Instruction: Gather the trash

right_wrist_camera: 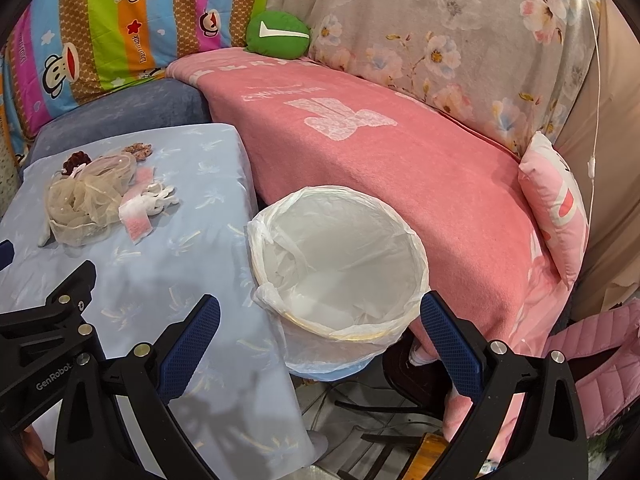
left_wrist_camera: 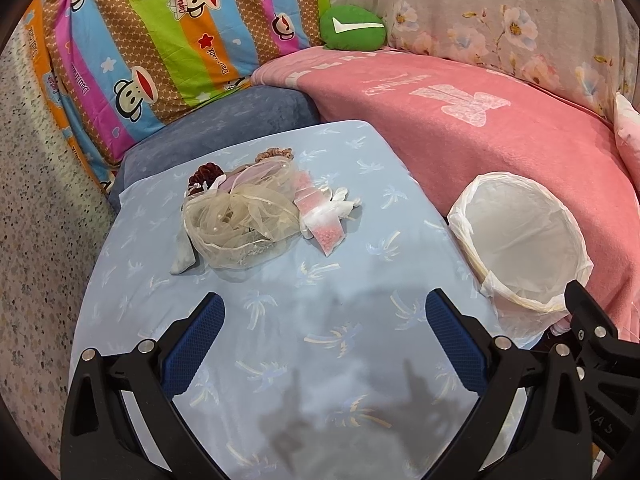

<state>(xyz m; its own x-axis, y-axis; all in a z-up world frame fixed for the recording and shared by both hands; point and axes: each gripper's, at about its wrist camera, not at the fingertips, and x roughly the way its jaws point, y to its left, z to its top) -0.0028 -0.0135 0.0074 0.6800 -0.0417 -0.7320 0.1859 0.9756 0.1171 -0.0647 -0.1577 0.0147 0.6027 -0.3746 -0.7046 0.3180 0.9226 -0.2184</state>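
Left wrist view: left gripper (left_wrist_camera: 324, 312) spread wide, empty, short of tulle pile (left_wrist_camera: 240, 220); bead packet (left_wrist_camera: 326, 228) touches it, probably. Right gripper (right_wrist_camera: 320, 316) likewise spread, over lined bin (right_wrist_camera: 340, 264). Pinch packet first.

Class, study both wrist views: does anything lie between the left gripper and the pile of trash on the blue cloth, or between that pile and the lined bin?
Nothing visible does. Bare blue cloth separates the open left gripper from the trash pile. The lined bin stands open-topped beside the table's right edge, with only cloth between.
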